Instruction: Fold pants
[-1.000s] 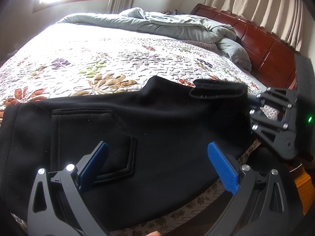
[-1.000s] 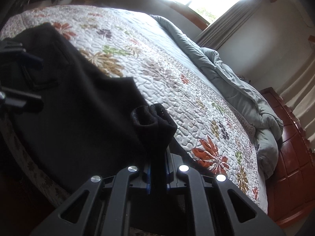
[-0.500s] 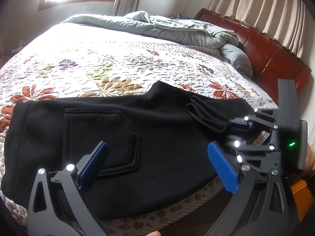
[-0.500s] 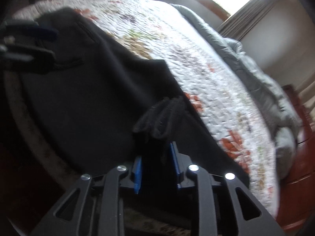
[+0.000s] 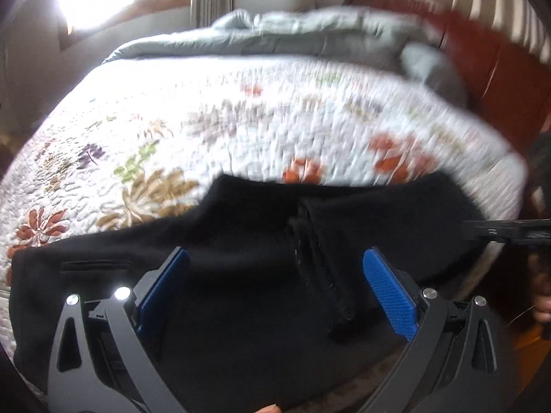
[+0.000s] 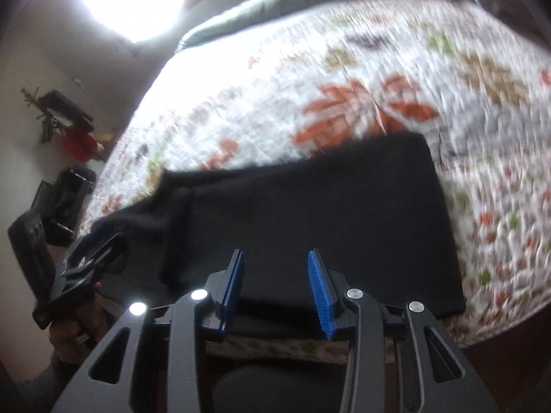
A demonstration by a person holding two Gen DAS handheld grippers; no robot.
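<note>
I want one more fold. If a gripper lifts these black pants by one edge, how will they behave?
Probably floppy: the pants lie limp in soft layers on the quilt. The thick-looking fabric may sag heavily. Its matte surface likely grips the blue pads.

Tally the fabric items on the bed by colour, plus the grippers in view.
Black pants: 1
Floral white quilt: 1
Grey-green comforter: 1
Grippers: 2, left gripper and right gripper
Total: 5

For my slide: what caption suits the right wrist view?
Right hand-held gripper opening, empty, over black pants folded on floral quilt.
</note>
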